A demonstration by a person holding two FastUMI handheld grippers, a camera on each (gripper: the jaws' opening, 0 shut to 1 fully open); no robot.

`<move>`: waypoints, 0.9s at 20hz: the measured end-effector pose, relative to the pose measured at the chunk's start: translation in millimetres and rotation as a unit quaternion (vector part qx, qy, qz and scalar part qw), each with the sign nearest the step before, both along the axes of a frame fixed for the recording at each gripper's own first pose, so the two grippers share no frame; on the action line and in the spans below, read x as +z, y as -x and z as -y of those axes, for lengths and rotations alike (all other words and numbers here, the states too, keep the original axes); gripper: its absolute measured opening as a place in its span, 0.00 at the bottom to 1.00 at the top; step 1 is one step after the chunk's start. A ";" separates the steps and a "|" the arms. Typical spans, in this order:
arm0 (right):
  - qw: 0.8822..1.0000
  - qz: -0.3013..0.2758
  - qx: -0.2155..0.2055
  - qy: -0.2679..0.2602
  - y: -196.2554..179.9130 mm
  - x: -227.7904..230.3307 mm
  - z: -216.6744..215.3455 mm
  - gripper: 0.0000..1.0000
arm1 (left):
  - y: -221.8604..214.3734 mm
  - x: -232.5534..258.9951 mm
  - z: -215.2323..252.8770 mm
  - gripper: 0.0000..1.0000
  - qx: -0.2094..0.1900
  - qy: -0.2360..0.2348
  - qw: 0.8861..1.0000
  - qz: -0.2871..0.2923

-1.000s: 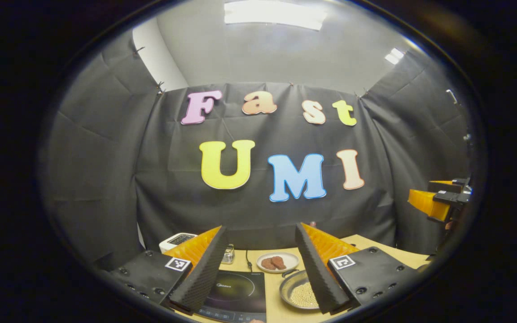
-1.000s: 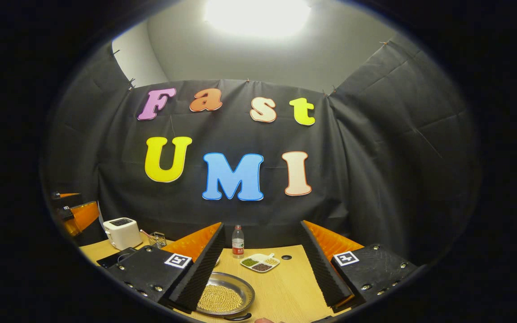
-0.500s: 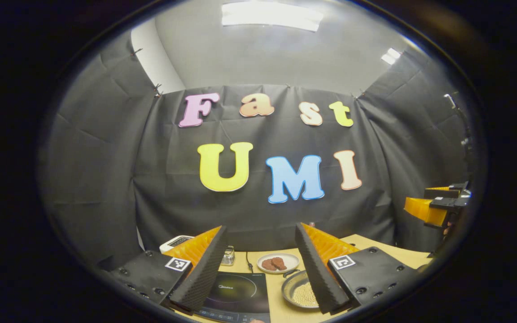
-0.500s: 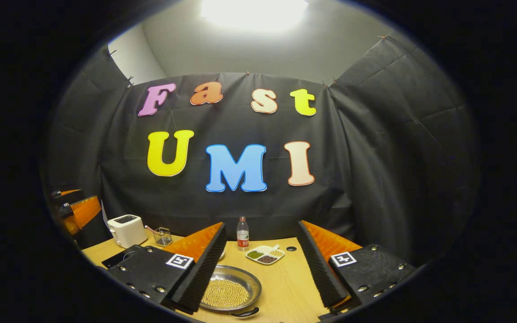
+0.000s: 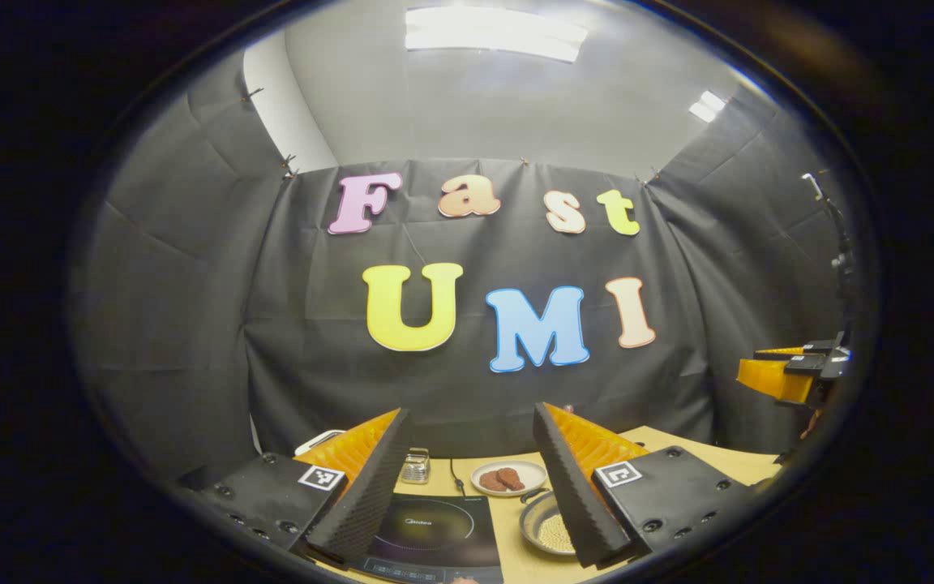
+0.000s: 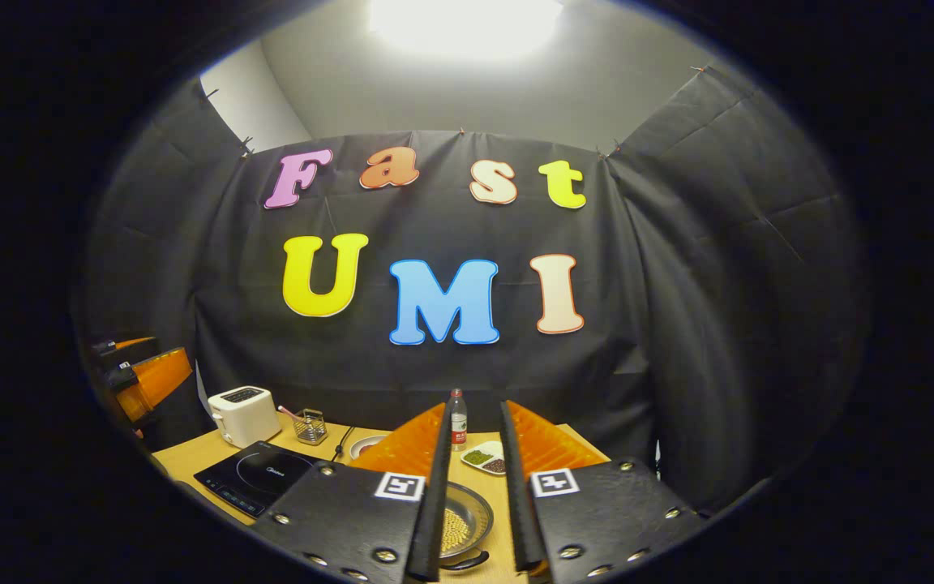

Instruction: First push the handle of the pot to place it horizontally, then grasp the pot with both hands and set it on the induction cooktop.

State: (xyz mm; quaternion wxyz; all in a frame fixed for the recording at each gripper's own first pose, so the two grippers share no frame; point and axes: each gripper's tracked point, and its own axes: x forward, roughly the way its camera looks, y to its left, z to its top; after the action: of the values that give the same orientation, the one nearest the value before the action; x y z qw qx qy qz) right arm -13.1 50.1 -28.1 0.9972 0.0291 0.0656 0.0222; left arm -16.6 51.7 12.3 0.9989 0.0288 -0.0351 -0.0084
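Right gripper [image 6: 473, 487] hangs above the table [image 6: 191, 458], fingers drawn near together with a narrow gap, gripping nothing. Left gripper [image 5: 467, 478]: fingers spread wide, empty. Pot [image 6: 463, 523] of pale beads sits on the table under the right gripper, its handle [image 6: 467, 561] at 6 o'clock. Induction cooktop [image 6: 260, 478] lies at the pot's 9 o'clock, toaster [image 6: 244, 415] behind it.
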 end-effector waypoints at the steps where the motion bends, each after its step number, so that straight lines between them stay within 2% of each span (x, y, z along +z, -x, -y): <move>1: 1.000 -0.002 0.009 -0.002 -0.5 2.8 -9.6 0.17 | 0.7 0.4 -5.2 0.95 0.001 -0.002 1.000 0.002; 2: 1.000 -0.003 -0.002 0.004 -8.8 -5.5 -12.2 0.14 | 2.0 1.9 -10.3 0.95 0.002 -0.003 1.000 0.003; 3: 1.000 0.001 0.003 0.004 7.3 3.5 -10.2 0.02 | 1.9 0.6 -14.8 0.94 0.002 -0.003 1.000 0.005; 5: 1.000 -0.015 0.027 0.007 1.8 -8.3 -30.0 0.02 | 3.0 -0.5 -26.1 0.99 0.004 -0.006 1.000 0.007; 6: 0.999 -0.026 0.036 0.008 4.0 -14.5 -35.4 0.02 | 3.0 -1.9 -30.6 0.96 0.004 -0.006 1.000 0.005; 11: 0.992 -0.093 0.079 0.009 19.7 -59.9 -53.5 0.02 | 6.9 -15.2 -53.5 0.99 0.018 -0.001 1.000 0.001; 13: 0.988 -0.118 0.097 0.021 24.6 -78.5 -57.2 0.02 | 7.2 -18.2 -56.1 0.96 0.023 0.003 1.000 0.000; 15: 0.982 -0.141 0.119 0.030 27.4 -98.8 -62.7 0.02 | 4.1 -25.9 -58.1 0.99 0.029 0.003 1.000 -0.009; 18: 0.971 -0.175 0.164 0.019 35.2 -129.5 -74.9 0.02 | -4.0 -32.4 -60.7 0.98 0.047 0.008 0.999 -0.014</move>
State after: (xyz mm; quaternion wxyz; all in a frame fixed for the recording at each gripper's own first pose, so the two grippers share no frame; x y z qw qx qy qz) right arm -48.3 125.0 -157.6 0.9533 0.0029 0.2438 0.1785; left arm -12.6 112.4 -20.2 0.9988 0.0221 -0.0197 0.0384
